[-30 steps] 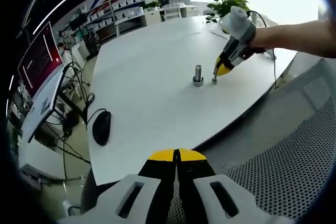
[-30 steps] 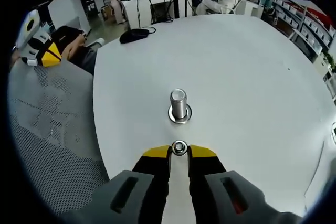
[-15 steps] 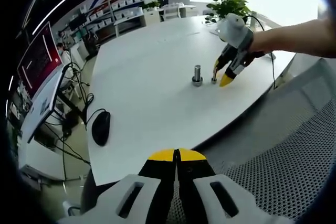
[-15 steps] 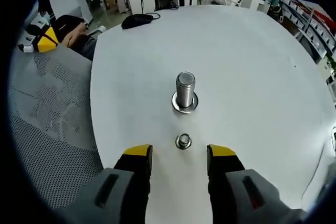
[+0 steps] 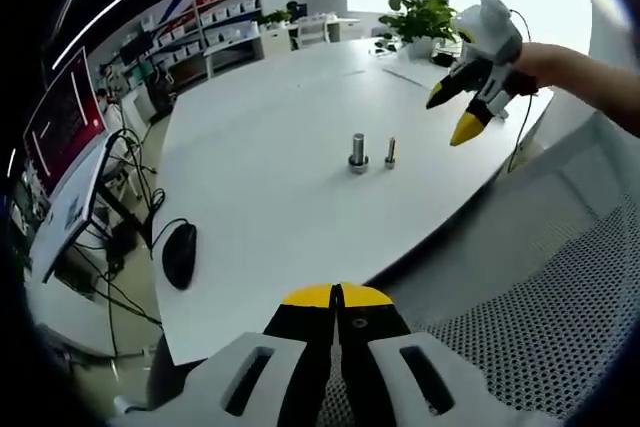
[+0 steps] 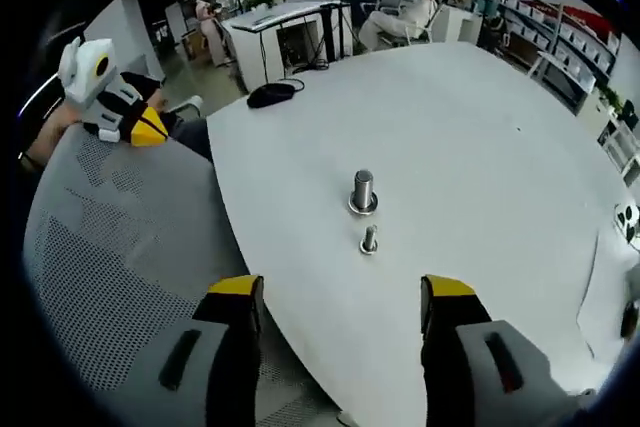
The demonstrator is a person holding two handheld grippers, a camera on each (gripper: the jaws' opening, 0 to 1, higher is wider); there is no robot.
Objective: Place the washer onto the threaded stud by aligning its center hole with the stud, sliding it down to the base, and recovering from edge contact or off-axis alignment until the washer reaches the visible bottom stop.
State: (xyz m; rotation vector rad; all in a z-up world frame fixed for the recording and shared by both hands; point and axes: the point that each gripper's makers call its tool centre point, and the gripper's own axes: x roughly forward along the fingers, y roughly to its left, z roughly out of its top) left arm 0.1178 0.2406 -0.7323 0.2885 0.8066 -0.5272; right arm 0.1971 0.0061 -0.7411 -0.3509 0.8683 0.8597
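A short, thin threaded stud [image 6: 369, 239] stands upright on the white table [image 6: 480, 147], with a wider ring at its base that may be the washer. Just behind it stands a thicker steel stud [image 6: 362, 191] with a flat ring round its foot. In the left gripper view the thin stud [image 5: 390, 153] is right of the thick stud [image 5: 358, 150]. My right gripper [image 6: 342, 292] is open, empty, and well back from both studs, beyond the table edge. From the other side the right gripper [image 5: 455, 112] hangs in the air above the table's far side. My left gripper [image 5: 337, 297] is shut and empty.
A black mouse [image 5: 178, 254] with its cable lies near the table's left edge. A grey mesh chair [image 6: 110, 277] sits beside the table, with the left gripper [image 6: 130, 122] held over it. A plant [image 5: 420, 17], a monitor [image 5: 60, 117] and desks stand beyond.
The right gripper, shut on the thin stud a second ago, opened, let it go and drew back and up. The stud stayed upright on the table. The left gripper stayed shut.
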